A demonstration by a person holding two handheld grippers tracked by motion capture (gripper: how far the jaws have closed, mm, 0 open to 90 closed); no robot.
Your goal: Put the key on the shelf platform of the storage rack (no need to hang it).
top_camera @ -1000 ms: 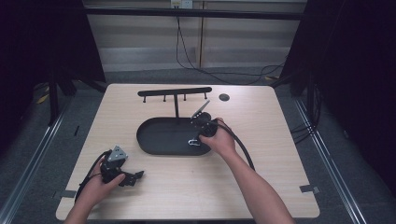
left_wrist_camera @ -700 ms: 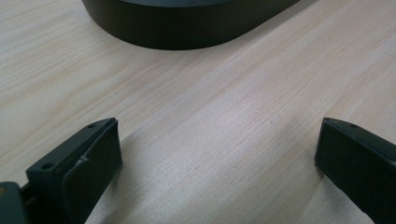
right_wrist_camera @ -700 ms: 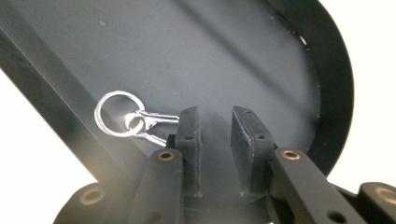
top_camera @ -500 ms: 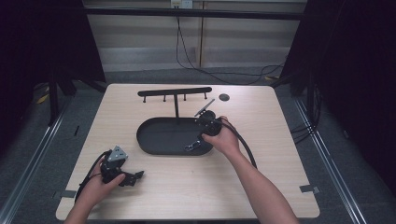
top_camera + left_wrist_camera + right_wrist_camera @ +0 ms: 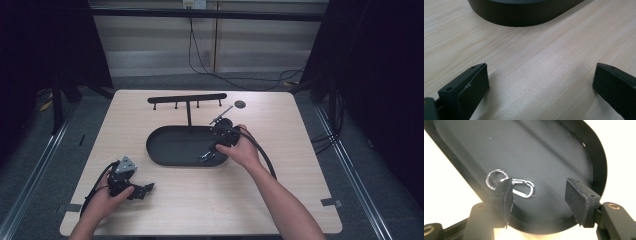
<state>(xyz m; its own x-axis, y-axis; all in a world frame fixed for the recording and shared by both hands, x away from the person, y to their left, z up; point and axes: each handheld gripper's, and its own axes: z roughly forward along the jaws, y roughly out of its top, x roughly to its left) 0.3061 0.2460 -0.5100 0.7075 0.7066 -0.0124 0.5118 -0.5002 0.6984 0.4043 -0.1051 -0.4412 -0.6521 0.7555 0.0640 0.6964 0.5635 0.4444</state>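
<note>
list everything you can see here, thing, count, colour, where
table: 1, light wood, centre of the high view
tray: 1, black, oval, middle of table
hook rack: 1, black, T-shaped bar on a post at the tray's far edge
key ring with clasp: 1, silver, lying in the tray at its right end
small disc: 1, dark, far side of table
left tongs: 1, black, open, low over bare table near front left
right tongs: 1, black, open, over the clasp

The table is pale wood with fine straight grain. At its centre sits a matte black oval tray, holding a shiny silver key clip (ring and carabiner alike). At twelve o'clock, a black hook rack.
</note>
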